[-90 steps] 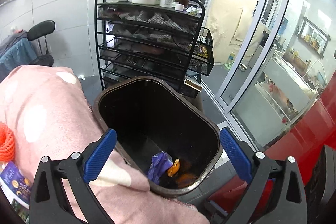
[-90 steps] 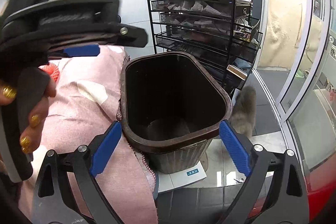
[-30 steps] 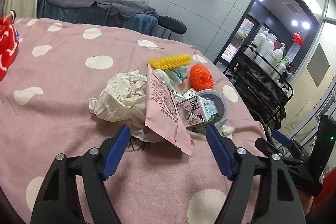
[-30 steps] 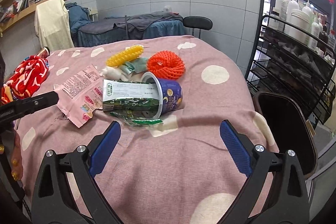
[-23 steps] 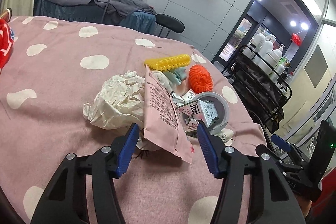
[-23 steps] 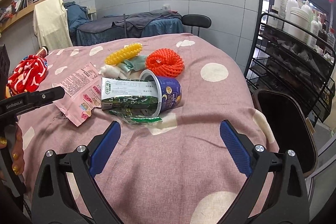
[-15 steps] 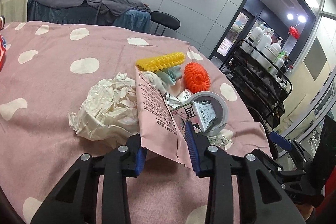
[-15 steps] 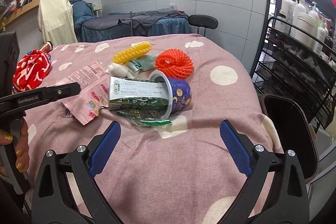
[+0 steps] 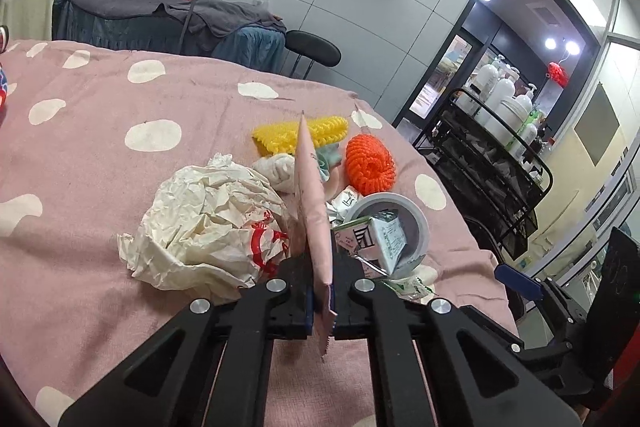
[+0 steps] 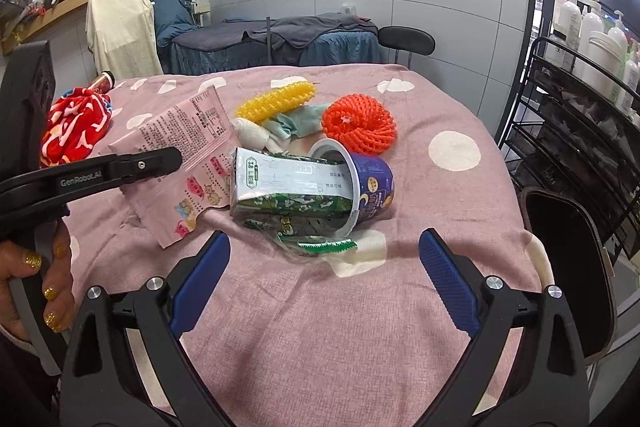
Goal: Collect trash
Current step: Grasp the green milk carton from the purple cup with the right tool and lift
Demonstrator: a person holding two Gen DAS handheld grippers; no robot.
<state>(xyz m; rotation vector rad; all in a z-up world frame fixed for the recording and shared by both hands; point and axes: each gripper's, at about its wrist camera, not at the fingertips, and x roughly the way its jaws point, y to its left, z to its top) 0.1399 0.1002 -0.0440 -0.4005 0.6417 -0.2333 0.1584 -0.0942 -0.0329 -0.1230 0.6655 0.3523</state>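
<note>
the left gripper (image 9: pixel 320 301) has just closed tight on the pink wrapper (image 9: pixel 310 211) amid the table's trash, the right gripper (image 10: pixel 324 263) gapes empty, so next comes carrying it right to the bin (image 10: pixel 568 267).

A carton (image 10: pixel 288 187) lies inside a tipped cup (image 10: pixel 360 187), wrapper (image 10: pixel 188 163) to its left.

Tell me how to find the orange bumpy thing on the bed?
Look at the pink spotted blanket, at the litter pile in its middle. Behind the tipped blue cup lies a round orange mesh puff. The long yellow one beside it has the same bumps, but only this one is orange and round.
</note>
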